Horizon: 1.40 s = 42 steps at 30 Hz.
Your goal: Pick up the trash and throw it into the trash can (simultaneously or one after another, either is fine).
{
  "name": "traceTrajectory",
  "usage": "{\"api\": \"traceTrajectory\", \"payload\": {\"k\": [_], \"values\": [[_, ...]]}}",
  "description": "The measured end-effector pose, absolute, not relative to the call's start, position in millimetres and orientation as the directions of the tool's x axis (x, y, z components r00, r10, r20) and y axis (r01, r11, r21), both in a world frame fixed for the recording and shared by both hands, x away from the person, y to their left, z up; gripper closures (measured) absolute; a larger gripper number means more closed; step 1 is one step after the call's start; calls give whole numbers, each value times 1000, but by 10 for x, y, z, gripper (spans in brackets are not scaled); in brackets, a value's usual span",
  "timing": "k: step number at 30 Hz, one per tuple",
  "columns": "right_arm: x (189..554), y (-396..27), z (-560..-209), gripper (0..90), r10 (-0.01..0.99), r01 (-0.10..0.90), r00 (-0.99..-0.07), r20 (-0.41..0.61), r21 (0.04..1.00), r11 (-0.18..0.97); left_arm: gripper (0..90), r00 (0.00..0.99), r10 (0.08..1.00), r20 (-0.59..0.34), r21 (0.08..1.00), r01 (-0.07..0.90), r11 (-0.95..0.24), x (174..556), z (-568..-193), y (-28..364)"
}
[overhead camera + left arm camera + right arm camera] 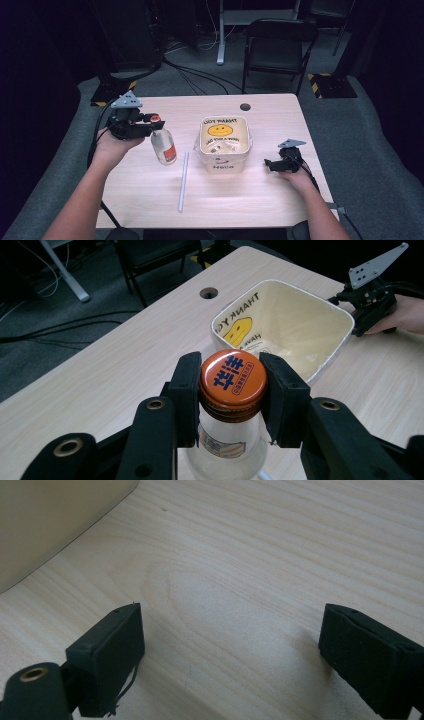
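Bottle (230,440) upright, orange cap (232,383) clamped between left gripper (231,395) jaws, right gripper (230,660) wide open, empty.

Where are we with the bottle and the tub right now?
Done: left gripper is clamped on the bottle by its orange cap. In hand: bottle capped, beside the tub. Left: right gripper open over bare table; straw untouched.
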State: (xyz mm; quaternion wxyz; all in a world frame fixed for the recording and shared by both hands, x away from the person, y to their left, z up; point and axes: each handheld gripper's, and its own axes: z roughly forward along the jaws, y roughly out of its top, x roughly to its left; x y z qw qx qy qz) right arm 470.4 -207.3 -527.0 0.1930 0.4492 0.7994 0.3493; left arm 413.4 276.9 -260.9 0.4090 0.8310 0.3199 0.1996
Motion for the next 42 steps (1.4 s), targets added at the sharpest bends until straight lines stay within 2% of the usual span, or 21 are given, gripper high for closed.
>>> {"api": "traceTrajectory", "payload": {"k": [42], "values": [[4682,-2065,-5270,103,852,582,-523,3,732,355,627,756,648,90,835,298,-463,4427,-2083,2225]]}}
